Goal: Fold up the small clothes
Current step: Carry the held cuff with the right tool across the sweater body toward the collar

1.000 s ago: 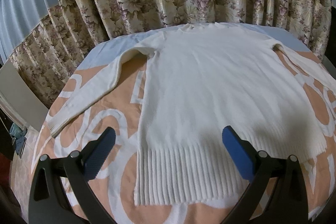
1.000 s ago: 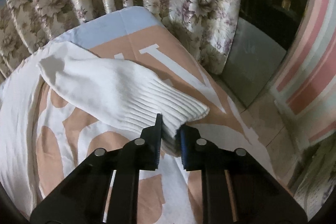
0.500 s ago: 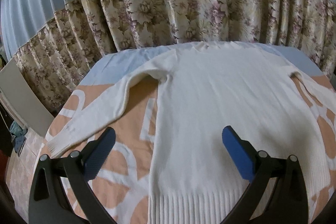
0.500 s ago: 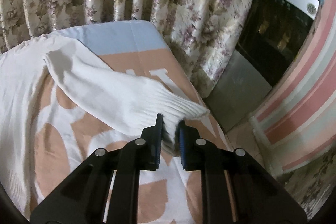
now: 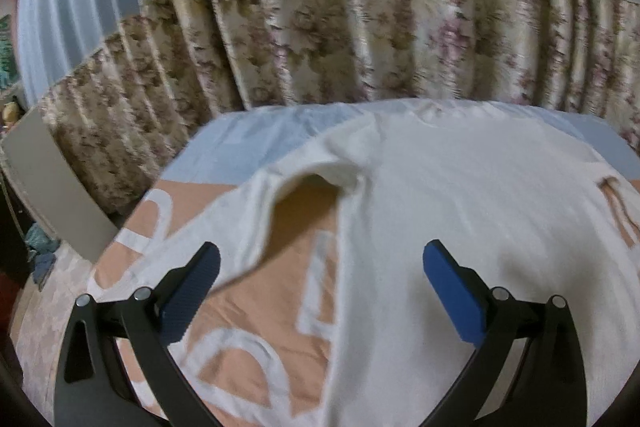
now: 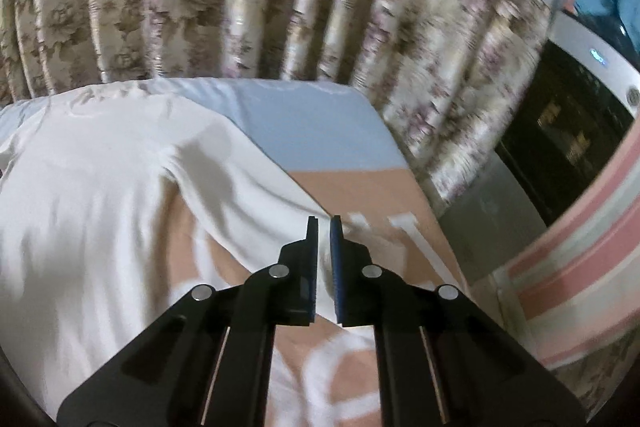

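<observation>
A white knit sweater (image 5: 460,211) lies spread flat on a bed with a peach, white and light-blue cover (image 5: 280,275). In the left wrist view its left sleeve (image 5: 248,223) runs down toward the left finger. My left gripper (image 5: 320,279) is open and empty, hovering over the sweater's left side. In the right wrist view the sweater body (image 6: 92,211) fills the left, and its right sleeve (image 6: 264,199) runs to my right gripper (image 6: 324,231), which is shut on the sleeve end; the cuff is hidden between the fingers.
Floral and blue curtains (image 5: 360,39) hang close behind the bed. A grey board (image 5: 52,183) leans at the left. A dark appliance with a white top (image 6: 568,123) and a pink-striped cloth (image 6: 580,267) stand right of the bed edge.
Both grippers have moved forward toward the collar end of the sweater. The right gripper carries the sleeve end along, still pinched. The left gripper stays open.
</observation>
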Available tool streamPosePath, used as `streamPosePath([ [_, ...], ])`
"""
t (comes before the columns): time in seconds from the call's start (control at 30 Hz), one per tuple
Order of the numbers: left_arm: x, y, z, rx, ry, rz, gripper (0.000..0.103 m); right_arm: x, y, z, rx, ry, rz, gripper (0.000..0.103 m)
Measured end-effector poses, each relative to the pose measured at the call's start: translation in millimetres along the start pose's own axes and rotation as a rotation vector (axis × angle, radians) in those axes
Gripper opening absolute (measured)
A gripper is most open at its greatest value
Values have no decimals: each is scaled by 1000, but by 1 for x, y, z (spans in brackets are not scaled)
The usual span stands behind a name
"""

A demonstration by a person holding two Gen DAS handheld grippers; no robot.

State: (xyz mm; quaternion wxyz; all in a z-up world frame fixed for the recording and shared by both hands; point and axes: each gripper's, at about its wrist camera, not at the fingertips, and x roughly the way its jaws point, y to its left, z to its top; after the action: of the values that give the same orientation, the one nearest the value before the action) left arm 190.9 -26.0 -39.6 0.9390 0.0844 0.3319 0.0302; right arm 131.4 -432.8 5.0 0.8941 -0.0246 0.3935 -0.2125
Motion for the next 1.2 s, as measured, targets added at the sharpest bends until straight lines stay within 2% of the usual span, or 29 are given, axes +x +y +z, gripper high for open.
streamPosePath([
  [0.07, 11, 5, 4, -8, 6, 41, 101, 2, 22, 12, -15, -8, 21, 4],
  [0.2, 26, 17, 8, -45, 23, 51, 101, 7, 65, 31, -48, -19, 70, 1],
  [0.4, 33, 19, 6, -29, 25, 50, 101, 12, 127, 57, -87, -31, 156, 1],
  [0.53, 34, 17, 2, -21, 32, 43, 101, 14, 141, 62, -51, -29, 175, 1],
  [0.63, 30, 13, -2, -7, 28, 33, 101, 22, 131, 50, -43, 1, 163, 1],
  [0.7, 29, 10, -4, -5, 28, 25, 101, 26, 116, 40, -36, 13, 122, 1],
  [0.73, 29, 7, -5, -3, 29, 23, 101, 28, 99, 32, -25, 11, 63, 4],
  [0.77, 28, 4, -6, -1, 28, 19, 101, 29, 86, 24, -15, 16, 27, 24],
  [0.8, 28, 3, -7, -1, 28, 16, 101, 31, 69, 14, 5, 19, -11, 53],
  [0.83, 27, 1, -8, -1, 28, 12, 101, 33, 54, 4, 20, 28, -34, 60],
  [0.97, 25, -8, -9, 5, 25, 0, 101, 47, 8, -29, 50, 107, -58, 58],
  [1.2, 22, -22, -9, 26, 17, -11, 101, 59, -10, -57, 22, 162, -9, 55],
])
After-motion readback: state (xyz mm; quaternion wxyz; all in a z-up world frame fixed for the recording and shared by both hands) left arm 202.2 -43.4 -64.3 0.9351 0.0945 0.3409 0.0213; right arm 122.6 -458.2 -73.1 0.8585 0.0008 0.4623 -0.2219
